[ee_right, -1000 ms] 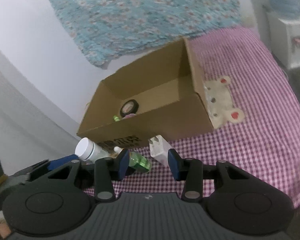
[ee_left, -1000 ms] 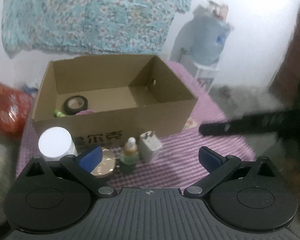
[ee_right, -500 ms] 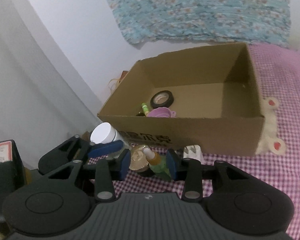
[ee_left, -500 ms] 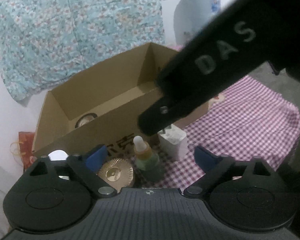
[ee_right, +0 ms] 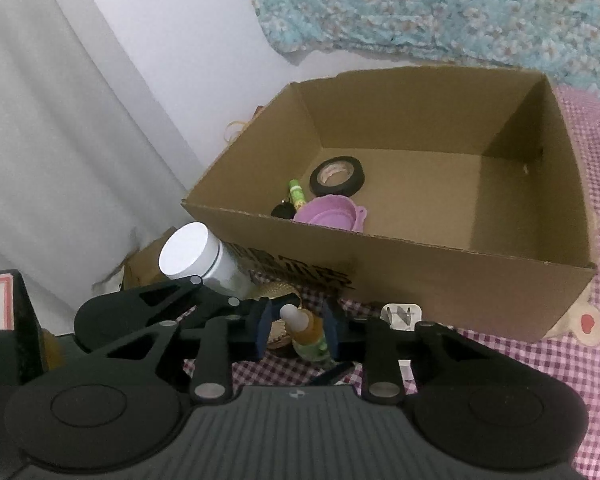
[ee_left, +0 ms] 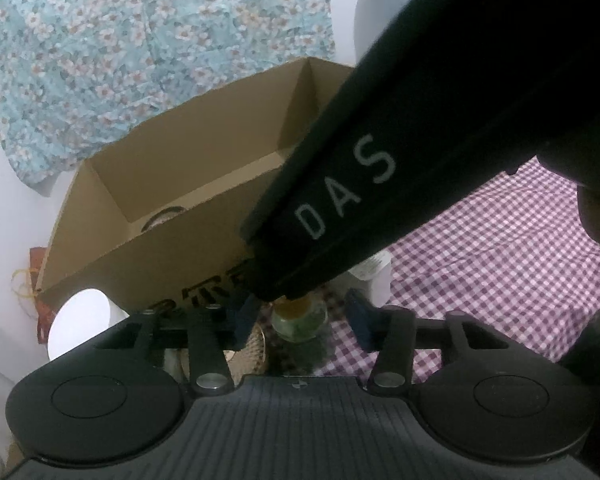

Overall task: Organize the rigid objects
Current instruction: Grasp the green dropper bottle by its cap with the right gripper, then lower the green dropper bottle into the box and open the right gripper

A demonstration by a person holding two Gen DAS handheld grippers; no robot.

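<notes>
A small dropper bottle (ee_left: 299, 315) with a white tip and amber-green body stands on the checked cloth in front of the cardboard box (ee_left: 172, 256). My left gripper (ee_left: 300, 318) has it between its blue pads, jaws closing, with gaps on both sides. In the right wrist view the same bottle (ee_right: 310, 332) stands between the closing jaws of my right gripper (ee_right: 297, 328). The right pad is against the bottle. The left pad is still apart. The right gripper's black body (ee_left: 380, 160) crosses over the left wrist view and hides much of the box.
A white-lidded jar (ee_right: 192, 252), a gold compact (ee_left: 256, 344) and a white charger plug (ee_right: 400, 315) stand around the bottle. The box (ee_right: 420, 264) holds a black tape roll (ee_right: 336, 176), a green tube (ee_right: 296, 192) and a pink lid (ee_right: 332, 212). The left gripper's frame (ee_right: 140, 308) is close by.
Both grippers have narrowed their jaws and come in around the dropper bottle. The right gripper has swung across the left wrist view and now covers most of it.
</notes>
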